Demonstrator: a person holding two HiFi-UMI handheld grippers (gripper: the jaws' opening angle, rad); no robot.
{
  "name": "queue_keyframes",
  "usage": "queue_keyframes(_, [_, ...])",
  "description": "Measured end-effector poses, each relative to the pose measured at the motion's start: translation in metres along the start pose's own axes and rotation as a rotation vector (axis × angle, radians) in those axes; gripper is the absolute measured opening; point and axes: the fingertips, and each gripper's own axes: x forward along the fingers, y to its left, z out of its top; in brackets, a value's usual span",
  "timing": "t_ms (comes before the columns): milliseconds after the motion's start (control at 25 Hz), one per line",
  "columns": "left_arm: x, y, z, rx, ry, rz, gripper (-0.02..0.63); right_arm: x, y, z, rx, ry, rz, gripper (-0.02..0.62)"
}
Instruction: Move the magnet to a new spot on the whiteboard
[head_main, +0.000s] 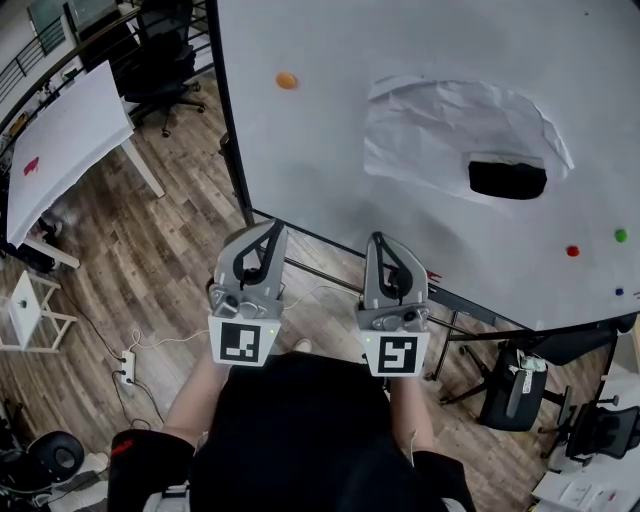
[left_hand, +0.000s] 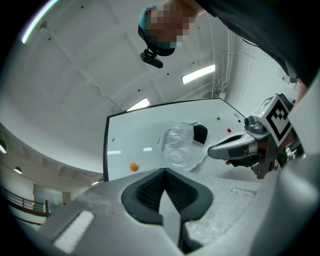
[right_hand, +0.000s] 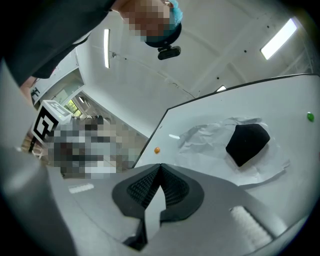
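Wood-plank floor (head_main: 150, 270), white table (head_main: 60, 150) at left, black office chairs (head_main: 165, 60), ceiling strip lights (left_hand: 198, 74)

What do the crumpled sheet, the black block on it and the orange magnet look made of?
Crumpled sheet: thin white paper, matt, going by its creases and lifted edges. Black block: probably felt or foam, perhaps an eraser; dull, no glint. Orange magnet: likely smooth plastic; too small to be sure.

Office: whiteboard (head_main: 420, 40), swivel chairs (head_main: 165, 58), table (head_main: 65, 145)
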Motion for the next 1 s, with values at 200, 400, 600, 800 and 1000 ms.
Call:
queue_keyframes(200, [0.0027, -0.0027, 0.0001, 0.003, 0.0, -0.005, 0.0, 0.0008, -0.0021, 0.0005, -0.001, -0.008, 0.006, 0.0])
queue_keyframes(400, [0.0041, -0.0035, -0.0008, 0.0, -0.001, 0.0, 0.002, 0.0011, -0.0035, -0.0008, -0.006, -0.011, 0.011, 0.0])
queue_keyframes(600, [0.0057, -0.0035, -0.0007, 0.007, 0.0, -0.002, 0.002, 0.0016, -0.0056, -0.002, -0.003, -0.015, 0.01, 0.0])
queue_keyframes(800, [0.0065, -0.005, -0.0016, 0.011, 0.004, -0.004, 0.002, 0.0019, -0.0072, -0.0038, -0.001, -0.013, 0.01, 0.0])
queue_keyframes(1000, [0.0056, -0.0041, -0.0025, 0.01, 0.005, 0.0, 0.001, 0.0024, -0.007, -0.0039, 0.012, -0.014, 0.008, 0.0])
